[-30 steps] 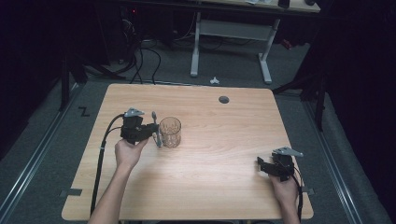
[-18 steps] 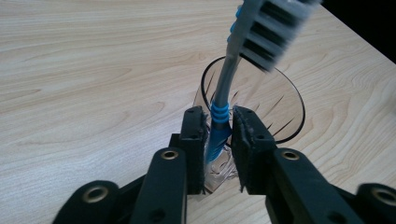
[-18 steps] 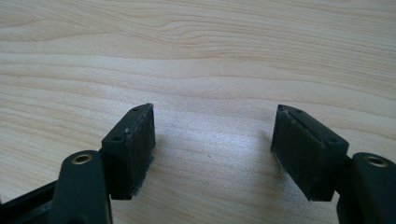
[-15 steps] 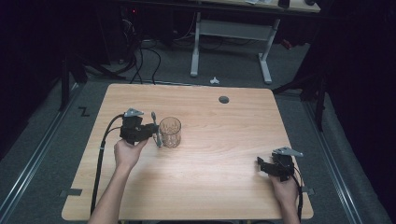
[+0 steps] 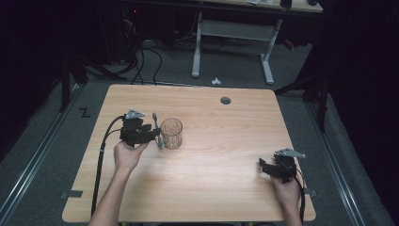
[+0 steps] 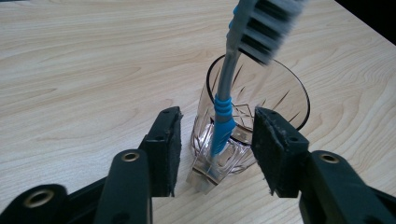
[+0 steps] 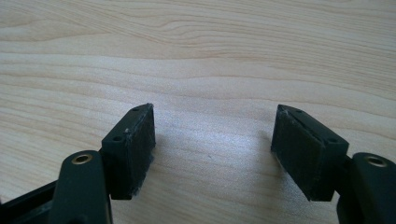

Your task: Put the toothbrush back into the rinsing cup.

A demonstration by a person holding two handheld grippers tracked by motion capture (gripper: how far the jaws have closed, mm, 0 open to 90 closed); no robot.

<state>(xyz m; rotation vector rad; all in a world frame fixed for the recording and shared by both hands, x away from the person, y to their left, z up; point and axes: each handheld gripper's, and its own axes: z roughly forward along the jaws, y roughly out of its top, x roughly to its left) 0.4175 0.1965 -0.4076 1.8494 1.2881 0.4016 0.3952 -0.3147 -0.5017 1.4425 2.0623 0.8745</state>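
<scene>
- My left tongs (image 6: pixel 215 154) are spread apart, gripping nothing, with a toothbrush (image 6: pixel 223 116) standing between the jaws without touching either pad.
- The toothbrush leans against the outside of a clear glass (image 6: pixel 261 107), bristle head up, its clear foot on the counter (image 6: pixel 70 70).
- In the high view the left tongs (image 5: pixel 157 136) sit just beside the glass (image 5: pixel 171 133), on the counter's left half.
- I judge the toothbrush light, stiff and slippery, easily tipped; I would grip it at the blue ribbed section.
- The glass looks fragile, and a nudge could slide it.
- My right tongs (image 7: pixel 212 149) are also spread, holding nothing, above bare wood near the front right corner (image 5: pixel 268 169), well apart from the glass.
</scene>
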